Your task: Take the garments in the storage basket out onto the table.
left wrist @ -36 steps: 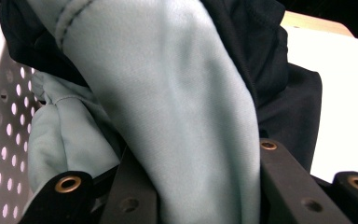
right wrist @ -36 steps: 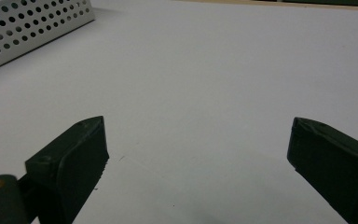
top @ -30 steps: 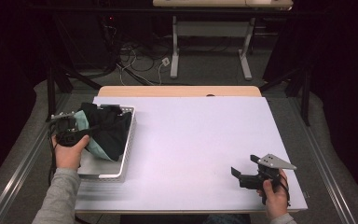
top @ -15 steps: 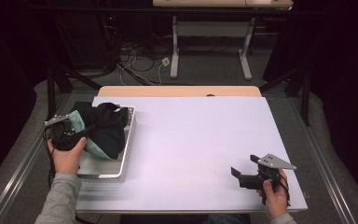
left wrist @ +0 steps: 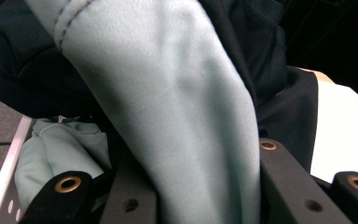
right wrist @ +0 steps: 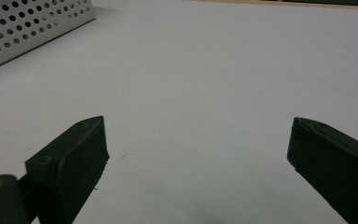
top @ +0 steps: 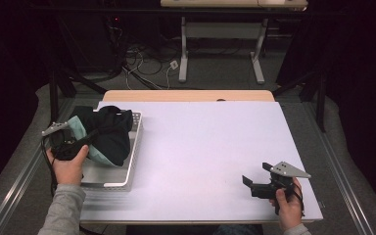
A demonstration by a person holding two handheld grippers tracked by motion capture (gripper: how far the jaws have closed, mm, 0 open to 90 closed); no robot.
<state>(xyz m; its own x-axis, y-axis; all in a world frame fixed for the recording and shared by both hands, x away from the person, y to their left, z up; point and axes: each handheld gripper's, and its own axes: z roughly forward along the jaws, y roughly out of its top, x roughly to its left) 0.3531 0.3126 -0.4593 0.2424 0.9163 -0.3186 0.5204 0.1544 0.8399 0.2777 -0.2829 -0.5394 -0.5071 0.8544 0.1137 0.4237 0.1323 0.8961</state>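
The left gripper (top: 81, 142) pinches a soft fold of pale green cloth (left wrist: 186, 121), bunched with dark cloth (top: 108, 132) over a white metal tray (top: 127, 169) full of small round holes. The right gripper (right wrist: 198, 154) rests on the smooth white table (top: 200, 147), its blocky jaws wide apart and holding nothing.

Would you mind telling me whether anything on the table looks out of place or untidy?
Only the black and pale green garment: it is bunched in a heap over the white perforated tray, pinched in the left claw. The right claw rests open.
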